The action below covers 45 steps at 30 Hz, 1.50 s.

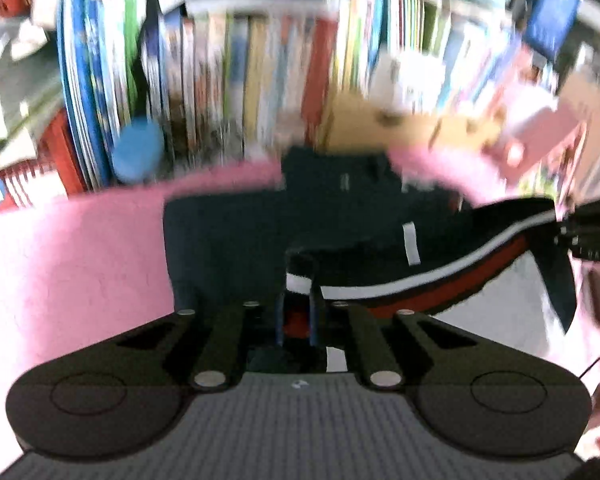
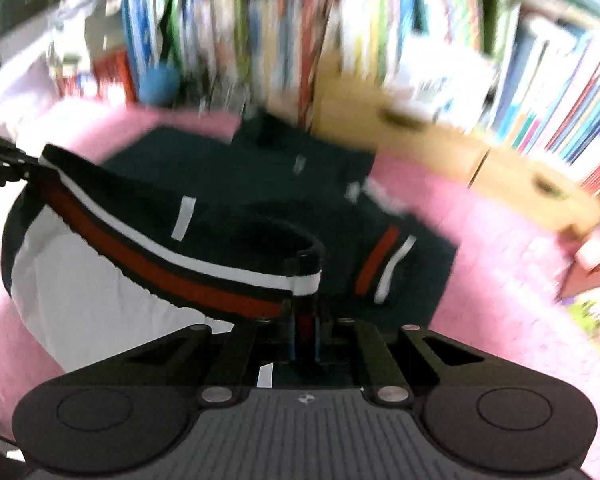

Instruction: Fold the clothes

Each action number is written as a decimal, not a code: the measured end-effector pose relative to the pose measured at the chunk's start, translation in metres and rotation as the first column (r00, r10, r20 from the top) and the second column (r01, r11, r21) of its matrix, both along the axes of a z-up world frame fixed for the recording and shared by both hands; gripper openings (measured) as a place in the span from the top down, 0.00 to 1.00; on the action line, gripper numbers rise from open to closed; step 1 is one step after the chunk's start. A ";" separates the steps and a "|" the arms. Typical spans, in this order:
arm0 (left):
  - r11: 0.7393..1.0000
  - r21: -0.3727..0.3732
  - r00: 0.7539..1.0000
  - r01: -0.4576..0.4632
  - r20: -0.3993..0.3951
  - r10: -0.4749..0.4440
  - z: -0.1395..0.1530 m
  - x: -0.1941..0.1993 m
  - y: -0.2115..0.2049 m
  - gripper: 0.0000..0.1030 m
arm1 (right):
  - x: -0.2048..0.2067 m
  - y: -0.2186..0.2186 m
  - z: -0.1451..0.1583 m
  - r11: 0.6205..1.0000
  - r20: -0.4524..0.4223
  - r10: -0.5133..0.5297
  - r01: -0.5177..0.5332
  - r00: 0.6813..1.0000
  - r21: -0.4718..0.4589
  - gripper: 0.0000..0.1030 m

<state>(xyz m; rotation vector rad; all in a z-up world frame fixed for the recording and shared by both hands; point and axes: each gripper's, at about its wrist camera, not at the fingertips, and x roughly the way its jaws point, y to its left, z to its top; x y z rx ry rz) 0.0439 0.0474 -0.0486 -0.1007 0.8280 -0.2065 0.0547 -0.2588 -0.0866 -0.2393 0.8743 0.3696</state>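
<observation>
A dark navy garment [image 1: 228,240] [image 2: 260,184] lies on a pink blanket [image 1: 80,260] [image 2: 500,280]. Its band [image 1: 420,284] [image 2: 160,256], striped red and white, is lifted and stretched between both grippers, with white lining [image 2: 80,300] showing under it. My left gripper [image 1: 296,316] is shut on one end of the band. My right gripper [image 2: 304,328] is shut on the other end. Each gripper also shows at the edge of the other's view: the right gripper [image 1: 560,228] and the left gripper [image 2: 28,164], both pinching the band. Both views are blurred.
A packed bookshelf [image 1: 220,80] [image 2: 260,20] stands close behind the blanket. A cardboard box [image 1: 420,124] [image 2: 420,128] sits at its foot, and a blue round object [image 1: 138,152] at the left. Pink blanket stretches to either side of the garment.
</observation>
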 end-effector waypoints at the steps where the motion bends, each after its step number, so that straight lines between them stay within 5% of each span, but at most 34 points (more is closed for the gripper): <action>1: 1.000 -0.023 1.000 -0.014 0.024 0.014 0.009 0.009 0.005 0.90 | -0.001 -0.003 0.013 1.000 0.029 -0.010 0.010 1.000 0.017 0.90; 5: 0.999 -0.013 0.993 -0.036 0.109 0.037 0.021 0.063 0.012 0.89 | 0.041 -0.011 0.033 0.997 0.099 -0.057 0.052 0.993 0.053 0.90; 8: 0.999 0.015 0.994 -0.048 0.096 0.047 0.005 0.104 0.012 0.89 | 0.080 -0.016 0.029 0.995 0.125 -0.085 0.077 0.988 0.071 0.90; 21: 0.987 0.137 0.990 -0.078 -0.106 0.093 -0.105 0.191 0.023 0.88 | 0.194 -0.023 -0.102 0.986 -0.053 -0.146 0.150 0.988 0.067 0.89; 27: 0.980 0.178 0.986 -0.086 -0.127 0.109 -0.129 0.205 0.022 0.81 | 0.204 -0.029 -0.132 0.984 -0.048 -0.159 0.163 0.986 0.067 0.75; 29: 0.975 0.196 0.981 -0.105 -0.141 0.134 -0.123 0.210 0.024 0.75 | 0.206 -0.032 -0.131 0.975 -0.052 -0.200 0.203 0.979 0.084 0.64; 32: 0.970 0.182 0.978 -0.158 -0.108 0.180 -0.095 0.189 0.033 0.69 | 0.193 -0.032 -0.110 0.965 -0.003 -0.256 0.256 0.967 0.052 0.46; 34: 0.967 0.172 0.978 -0.189 -0.059 0.202 -0.072 0.162 0.038 0.57 | 0.166 -0.029 -0.089 0.969 0.081 -0.246 0.244 0.966 0.043 0.42; 36: 0.962 0.161 0.975 -0.219 -0.011 0.224 -0.048 0.135 0.043 0.34 | 0.130 -0.021 -0.072 0.975 0.155 -0.220 0.218 0.963 0.031 0.36; 40: 0.964 0.183 0.981 -0.194 0.045 0.188 -0.027 0.055 0.035 0.33 | 0.045 0.012 -0.059 0.991 0.228 -0.124 0.132 0.966 -0.018 0.28; 45: 0.961 0.257 0.993 -0.101 -0.040 0.115 -0.063 -0.011 -0.005 0.30 | -0.052 0.077 -0.081 0.991 0.220 0.084 -0.058 0.972 -0.124 0.30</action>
